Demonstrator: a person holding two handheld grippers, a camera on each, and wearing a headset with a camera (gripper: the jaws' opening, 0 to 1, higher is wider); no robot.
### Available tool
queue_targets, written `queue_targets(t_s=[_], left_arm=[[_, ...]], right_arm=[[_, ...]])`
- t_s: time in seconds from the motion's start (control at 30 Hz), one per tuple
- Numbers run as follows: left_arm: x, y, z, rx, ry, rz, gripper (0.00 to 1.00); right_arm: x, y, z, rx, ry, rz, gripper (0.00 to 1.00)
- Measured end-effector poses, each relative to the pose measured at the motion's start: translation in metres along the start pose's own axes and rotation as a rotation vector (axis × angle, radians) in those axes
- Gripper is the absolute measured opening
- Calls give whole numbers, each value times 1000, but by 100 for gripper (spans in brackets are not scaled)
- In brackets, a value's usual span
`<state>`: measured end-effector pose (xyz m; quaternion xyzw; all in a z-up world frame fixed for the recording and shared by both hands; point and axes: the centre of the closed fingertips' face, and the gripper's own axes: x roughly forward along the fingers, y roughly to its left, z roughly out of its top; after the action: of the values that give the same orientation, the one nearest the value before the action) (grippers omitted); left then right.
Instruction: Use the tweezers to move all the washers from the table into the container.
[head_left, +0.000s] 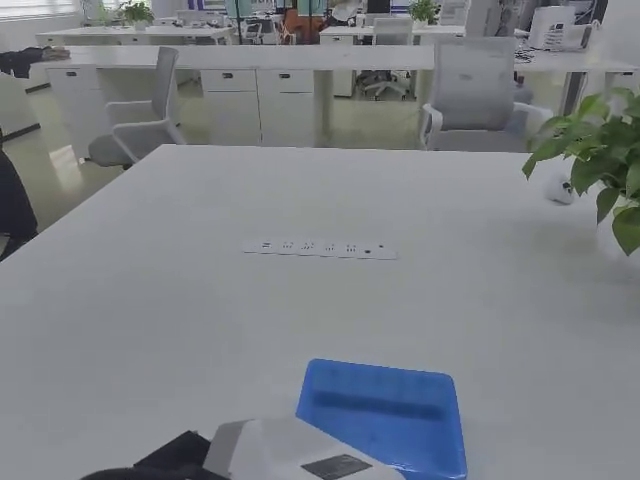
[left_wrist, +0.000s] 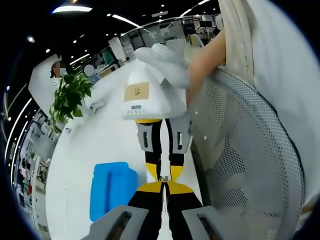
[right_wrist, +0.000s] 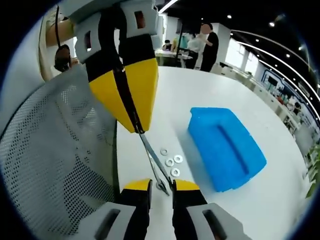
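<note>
Right gripper view: pinches tweezers (right_wrist: 152, 155) in left claw (right_wrist: 136, 131) and right claw (right_wrist: 161, 185) near container (right_wrist: 225, 147); risks flicking washers (right_wrist: 175, 172) away through uneven squeeze.

— How does the left gripper (left_wrist: 163, 181) stand?
— Its jaws rise at the bottom centre of its own view, yellow tips closed on the tweezers (right_wrist: 155, 160). In the right gripper view it comes down from the upper left.
— And the right gripper (right_wrist: 162, 186)?
— Its tips are at the bottom centre, narrowly apart, one on each side of the tweezers' end. I can't tell whether they pinch.
— Do the two meet?
— Nearly, tip facing tip. In the left gripper view the right one hangs from the top centre.
— Any arm?
— A forearm (left_wrist: 207, 57) at upper right, reaching to the right gripper's body.
</note>
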<state>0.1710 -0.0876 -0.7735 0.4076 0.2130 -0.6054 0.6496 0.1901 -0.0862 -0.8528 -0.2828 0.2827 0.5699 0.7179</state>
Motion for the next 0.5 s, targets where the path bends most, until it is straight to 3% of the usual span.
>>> queue_targets(t_s=[0.1,0.27,0.4,0.5], left_arm=[[0,4,-1,-12,-8,-3,0],[-7,10,5,-12,-26,-4,0],[-14,8,10,-37,-39,-41,0],[-16,6,8,-41,-31,-56,0]], right_arm=[[2,-7,-1,-11,2,-25,7],[-2,-9,8,-10,-42,-32,6],[-5,-1,16,24,-92,-5,6],[-4,2,17,35,-100,8,6]])
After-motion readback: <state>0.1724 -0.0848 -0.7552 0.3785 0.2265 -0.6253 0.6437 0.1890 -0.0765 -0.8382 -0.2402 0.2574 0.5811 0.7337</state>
